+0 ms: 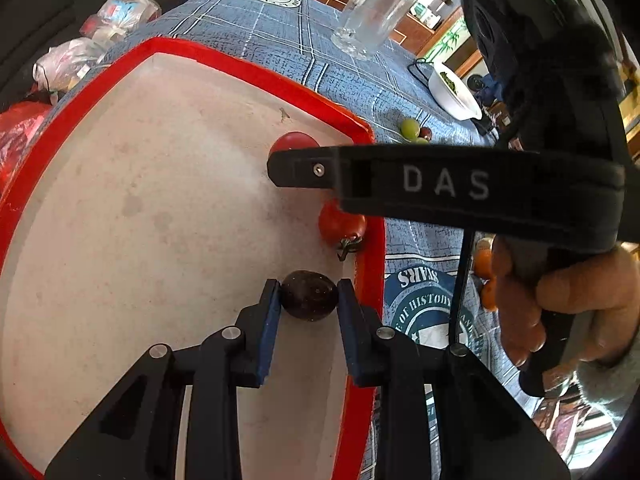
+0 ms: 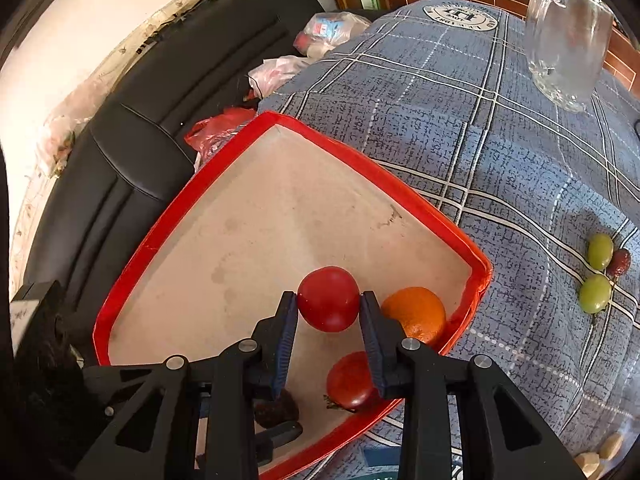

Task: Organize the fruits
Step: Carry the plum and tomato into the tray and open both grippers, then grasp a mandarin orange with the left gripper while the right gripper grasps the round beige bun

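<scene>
Both claws over the red-rimmed tray (image 2: 172,216), left claw (image 1: 309,294) clamped on a dark fruit (image 1: 309,296), right claw (image 2: 328,306) on a tomato (image 2: 328,299); orange (image 2: 416,314) and second tomato (image 2: 352,380) already inside, grapes (image 2: 596,276) at right-frame worktop remaining.

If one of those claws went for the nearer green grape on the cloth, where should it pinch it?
Probably across the middle of the nearer green grape, coming straight down from above. It is small, round and lies on the tablecloth, with open cloth on two sides; the other grape and a reddish fruit crowd its far side.
</scene>
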The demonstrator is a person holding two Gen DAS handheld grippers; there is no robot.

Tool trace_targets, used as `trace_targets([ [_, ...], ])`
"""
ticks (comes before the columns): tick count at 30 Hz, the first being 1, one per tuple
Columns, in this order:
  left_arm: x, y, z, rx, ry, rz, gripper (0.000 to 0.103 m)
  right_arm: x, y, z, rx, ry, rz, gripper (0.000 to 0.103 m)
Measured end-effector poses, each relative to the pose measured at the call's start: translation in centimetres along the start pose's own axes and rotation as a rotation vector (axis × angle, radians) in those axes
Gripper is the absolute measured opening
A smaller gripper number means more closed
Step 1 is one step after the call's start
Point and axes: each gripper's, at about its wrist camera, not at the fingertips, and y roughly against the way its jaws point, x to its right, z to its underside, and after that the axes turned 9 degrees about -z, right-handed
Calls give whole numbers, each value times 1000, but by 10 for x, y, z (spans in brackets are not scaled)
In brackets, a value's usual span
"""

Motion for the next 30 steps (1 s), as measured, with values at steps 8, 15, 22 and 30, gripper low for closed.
trace_targets([
  [8,0,-1,-2,0,25,-3,27,-3,5,5,2,14,14,33],
  [15,4,2,-1,11,43,1,60,-1,29,14,56,-13,-6,39],
  [22,2,7,1,11,73,-38,73,3,76,32,146,-41,-44,50],
  [30,6,25,16,36,77,-87,73,7,120,96,222,-104,-24,72],
])
